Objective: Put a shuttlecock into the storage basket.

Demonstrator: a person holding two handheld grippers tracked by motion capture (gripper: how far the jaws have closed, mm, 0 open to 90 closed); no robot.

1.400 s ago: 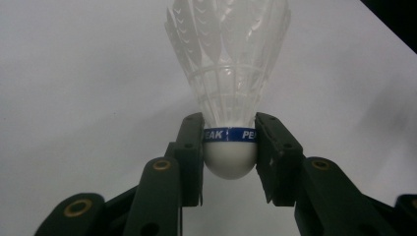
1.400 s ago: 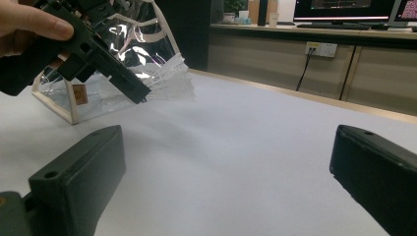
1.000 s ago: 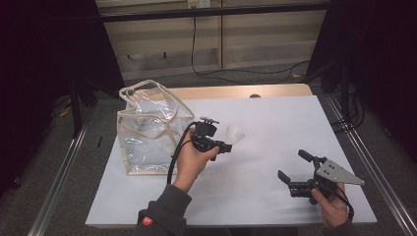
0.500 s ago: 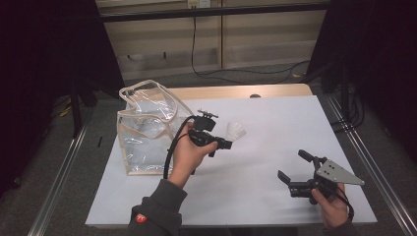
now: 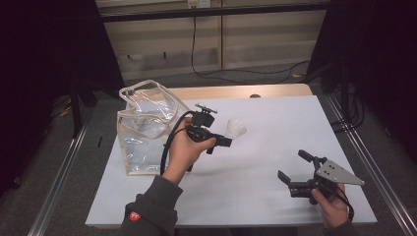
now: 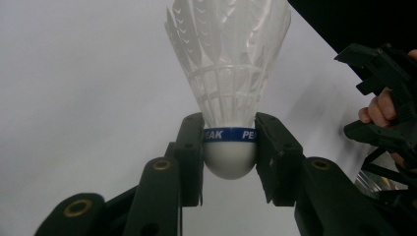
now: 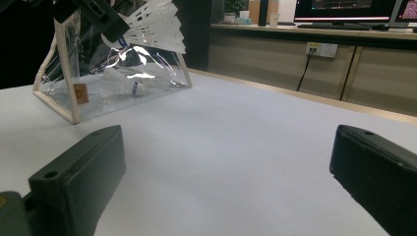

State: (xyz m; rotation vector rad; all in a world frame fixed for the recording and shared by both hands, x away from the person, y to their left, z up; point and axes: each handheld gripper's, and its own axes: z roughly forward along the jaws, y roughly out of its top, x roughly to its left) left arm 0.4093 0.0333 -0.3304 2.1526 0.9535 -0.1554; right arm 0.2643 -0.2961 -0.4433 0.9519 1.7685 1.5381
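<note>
Feathered white shuttlecock [image 6: 229, 93] pinched at its rounded cork by left gripper [image 6: 229, 147].

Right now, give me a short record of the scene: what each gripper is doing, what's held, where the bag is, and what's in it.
left gripper: shut on the shuttlecock, raised above the table
shuttlecock: white, blue band at the cork, pinched at the cork between both jaws, feathers pointing away from the hand
right gripper: open, holding nothing, low at the table's near right
clear bag: stands at the table's left side, top open
inside the bag: a second shuttlecock on its floor
table: white top
</note>
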